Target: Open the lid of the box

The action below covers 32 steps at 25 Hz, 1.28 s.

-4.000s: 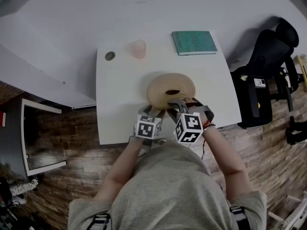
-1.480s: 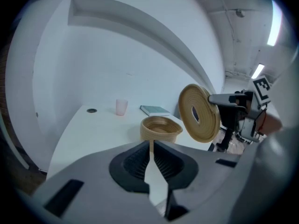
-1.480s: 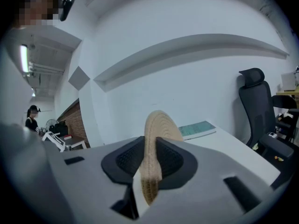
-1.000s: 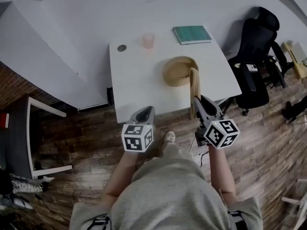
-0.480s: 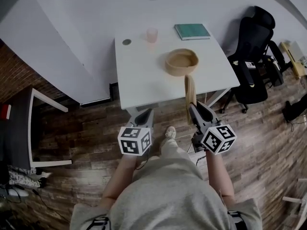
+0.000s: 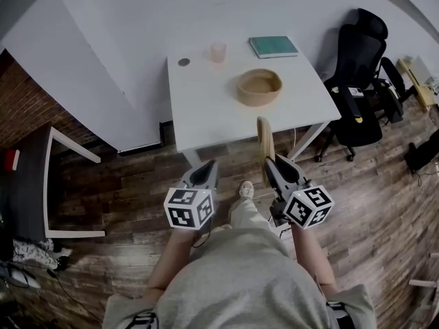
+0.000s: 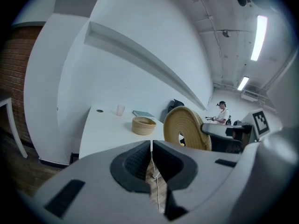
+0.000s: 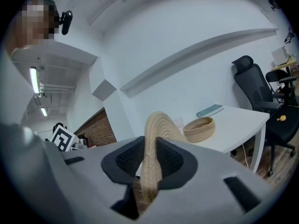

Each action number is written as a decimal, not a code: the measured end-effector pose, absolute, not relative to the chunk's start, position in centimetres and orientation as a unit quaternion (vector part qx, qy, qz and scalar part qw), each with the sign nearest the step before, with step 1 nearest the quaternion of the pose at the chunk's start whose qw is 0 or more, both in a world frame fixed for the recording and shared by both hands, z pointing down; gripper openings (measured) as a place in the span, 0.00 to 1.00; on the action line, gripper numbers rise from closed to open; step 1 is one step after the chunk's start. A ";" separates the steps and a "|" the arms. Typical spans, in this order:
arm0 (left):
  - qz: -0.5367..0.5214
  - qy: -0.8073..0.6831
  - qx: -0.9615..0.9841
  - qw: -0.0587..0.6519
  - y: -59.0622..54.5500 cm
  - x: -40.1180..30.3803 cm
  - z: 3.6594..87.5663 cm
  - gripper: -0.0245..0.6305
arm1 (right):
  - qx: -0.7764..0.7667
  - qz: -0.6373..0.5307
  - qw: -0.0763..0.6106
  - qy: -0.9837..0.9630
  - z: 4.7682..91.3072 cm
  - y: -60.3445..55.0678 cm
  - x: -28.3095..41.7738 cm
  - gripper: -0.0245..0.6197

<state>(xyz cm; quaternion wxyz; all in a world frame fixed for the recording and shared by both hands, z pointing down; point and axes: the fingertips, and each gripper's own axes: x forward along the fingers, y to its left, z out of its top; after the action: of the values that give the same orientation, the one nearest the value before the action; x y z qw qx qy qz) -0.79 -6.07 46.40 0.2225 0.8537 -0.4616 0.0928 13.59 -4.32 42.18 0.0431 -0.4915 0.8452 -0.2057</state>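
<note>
The head view looks steeply down on the table (image 6: 206, 108) from high above. Both gripper views face it from well back, sharing the box (image 6: 259, 86).

A white table (image 6: 206, 108) on slim white legs stands with its far edge against a plain white wall (image 6: 123, 12). The floor (image 6: 130, 184) is dark brown wooden planks. Off the table's left edge the white wall gives way to brown brick (image 6: 24, 94), and near it stands a dark-topped piece of furniture with a white frame (image 6: 48, 184). A black office chair (image 6: 360, 53) sits just off the table's right edge. A grey ledge (image 7: 140, 55) runs along the wall, and strip lights (image 7: 258, 38) glow on the ceiling.
</note>
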 end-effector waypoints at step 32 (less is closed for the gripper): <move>0.079 -0.450 0.858 0.234 -5.9 -0.5 46.1 0.06 | -0.474 -0.204 0.029 0.856 43.0 -3.7 12.2 0.16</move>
<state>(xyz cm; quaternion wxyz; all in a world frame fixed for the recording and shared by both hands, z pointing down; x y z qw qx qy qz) -0.46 -5.87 46.11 0.2337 0.8581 -0.4503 0.0788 12.21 -3.66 43.02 0.0286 -0.4743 0.8559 -0.2040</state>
